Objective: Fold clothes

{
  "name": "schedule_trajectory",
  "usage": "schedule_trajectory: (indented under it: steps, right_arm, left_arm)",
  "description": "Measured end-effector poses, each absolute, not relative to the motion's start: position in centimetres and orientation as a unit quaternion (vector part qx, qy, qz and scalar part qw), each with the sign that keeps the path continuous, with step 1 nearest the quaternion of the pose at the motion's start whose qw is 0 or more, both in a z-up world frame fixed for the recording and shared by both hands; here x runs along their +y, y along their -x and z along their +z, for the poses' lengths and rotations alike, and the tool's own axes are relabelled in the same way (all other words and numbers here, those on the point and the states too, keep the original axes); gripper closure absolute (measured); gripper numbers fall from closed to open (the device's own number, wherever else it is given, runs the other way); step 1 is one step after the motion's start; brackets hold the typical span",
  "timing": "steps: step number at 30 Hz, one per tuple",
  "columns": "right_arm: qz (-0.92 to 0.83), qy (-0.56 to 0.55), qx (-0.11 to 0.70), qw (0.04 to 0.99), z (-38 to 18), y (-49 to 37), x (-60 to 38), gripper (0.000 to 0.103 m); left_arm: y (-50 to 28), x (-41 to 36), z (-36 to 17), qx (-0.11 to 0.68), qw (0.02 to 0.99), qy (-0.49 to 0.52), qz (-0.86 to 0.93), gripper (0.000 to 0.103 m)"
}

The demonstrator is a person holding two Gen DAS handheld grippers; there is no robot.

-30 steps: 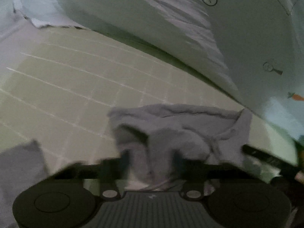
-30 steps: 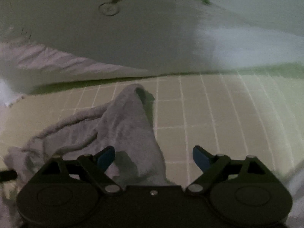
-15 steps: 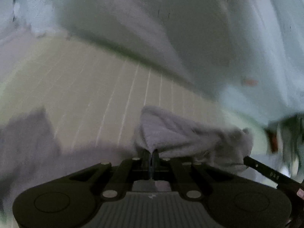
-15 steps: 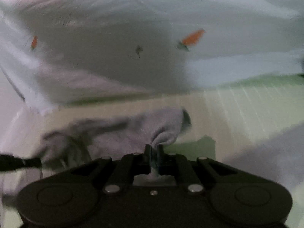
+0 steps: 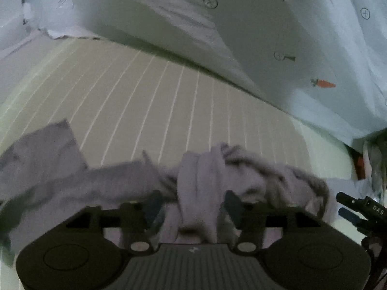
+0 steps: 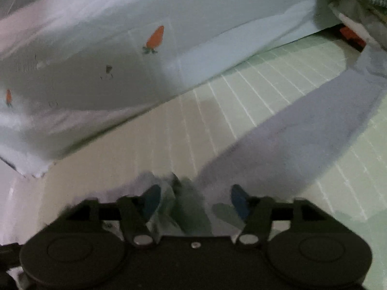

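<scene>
A grey garment [image 5: 200, 181] lies bunched on the lined mat [image 5: 145, 101]. One flat part reaches to the left [image 5: 41, 154]. My left gripper [image 5: 193, 205] is open, its fingers standing either side of a thick fold of the cloth. In the right wrist view the same grey garment [image 6: 290, 135] runs as a long band up to the right. My right gripper [image 6: 194, 200] is open too, with a blurred dark bit of the cloth low between its fingers. The right gripper's tip [image 5: 358, 210] shows at the left wrist view's right edge.
A pale blue sheet with carrot prints [image 6: 121, 48] rises along the far side of the mat [image 6: 241, 91] like a wall. Some crumpled cloth and a red object [image 6: 350, 33] sit at the far right corner. Open mat lies ahead of both grippers.
Half a second ago both grippers were shut on folds of the grey garment. Now both have opened and the garment lies lower and more stretched out on the mat.
</scene>
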State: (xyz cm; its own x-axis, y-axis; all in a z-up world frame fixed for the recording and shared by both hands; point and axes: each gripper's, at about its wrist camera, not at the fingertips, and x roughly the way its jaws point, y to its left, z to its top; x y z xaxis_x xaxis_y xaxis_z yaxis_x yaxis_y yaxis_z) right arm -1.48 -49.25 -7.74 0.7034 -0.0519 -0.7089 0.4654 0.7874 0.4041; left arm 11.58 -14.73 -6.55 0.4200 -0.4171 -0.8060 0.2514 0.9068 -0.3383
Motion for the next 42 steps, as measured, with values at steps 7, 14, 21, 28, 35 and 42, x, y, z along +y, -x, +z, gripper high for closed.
schedule_trajectory:
  steps: [7,14,21,28,35,42]
  right_arm:
    - [-0.096,-0.243,0.394,0.881,-9.0,-3.2,-46.7,0.022]
    - [-0.018,-0.163,0.472,0.866,-10.2,-8.7,-46.4,0.092]
    - [-0.103,-0.108,0.279,0.949,-1.1,-15.9,-49.2,0.095]
    - [-0.117,-0.006,0.231,0.966,-0.9,-23.9,-49.0,0.047]
    - [-0.146,-0.098,0.333,0.926,-7.1,-13.5,-49.2,0.02]
    - [-0.169,-0.156,0.4,0.887,-10.6,1.9,-48.0,0.019]
  left_arm:
    - [-14.0,-17.3,-6.9,0.488,0.844,0.046,-0.217,0.026]
    - [-18.5,-20.9,-9.6,0.54,0.811,-0.005,-0.226,0.093]
    - [-28.7,-22.8,-2.5,0.389,0.899,0.048,-0.196,0.094]
    - [-34.6,-26.2,-2.5,0.379,0.913,0.019,-0.148,0.044]
    - [-23.3,-17.6,-6.6,0.433,0.891,0.074,-0.113,0.021]
    - [-9.1,-10.0,-9.8,0.525,0.849,0.037,-0.058,0.021]
